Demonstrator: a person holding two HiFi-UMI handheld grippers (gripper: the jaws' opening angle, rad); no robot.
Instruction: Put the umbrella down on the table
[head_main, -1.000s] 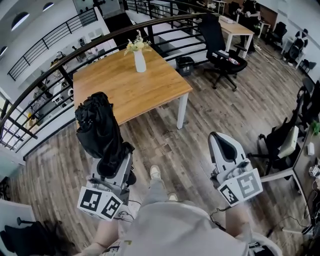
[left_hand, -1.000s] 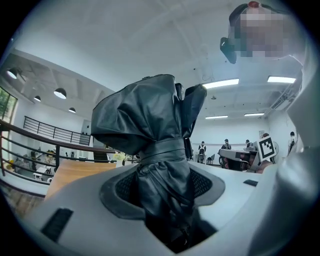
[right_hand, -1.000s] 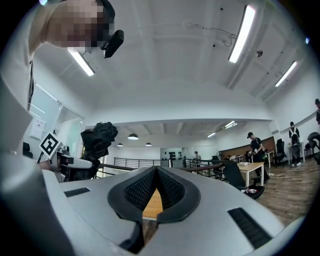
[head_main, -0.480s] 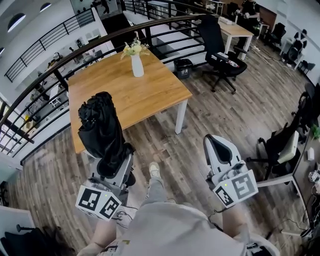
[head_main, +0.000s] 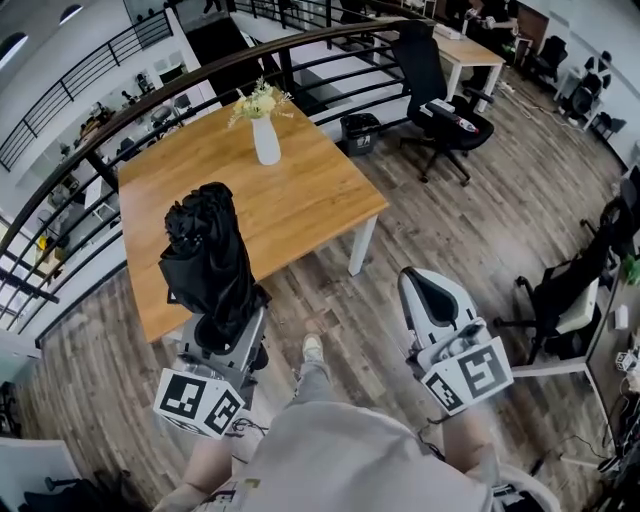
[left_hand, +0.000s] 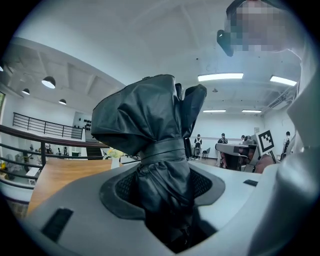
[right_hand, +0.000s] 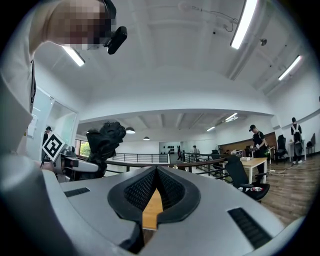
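Because the umbrella (head_main: 208, 255) has not yet been set on the table (head_main: 300, 190), it is seen clamped in the left gripper (head_main: 224, 322). The jaws are pressed on its lower end, and the bulk is left projecting beyond the tips towards the far side. Gripping it low is judged to suit the placing, since the free length can then be laid on the wood before the jaws are loosened. The right gripper (head_main: 424, 288) is carried empty, its jaws brought together with nothing between them; only a sliver of the tabletop is seen through the slit. It is held to the right and well apart from the umbrella, presumably so that the load is left unobstructed.

In the head view the umbrella is seen against the near left part of the table. Whether it is already above the wood or just short of the near edge cannot be told. It is in the air and rests on nothing.

The umbrella is black, folded and bundled. Its crumpled, slightly glossy fabric is cinched by a strap (left_hand: 161, 150) wound round it just above the jaws, and looser folds bulge beyond that. A white vase (head_main: 265, 140) of flowers stands on the far part of the table, so the near part is judged the easier spot.
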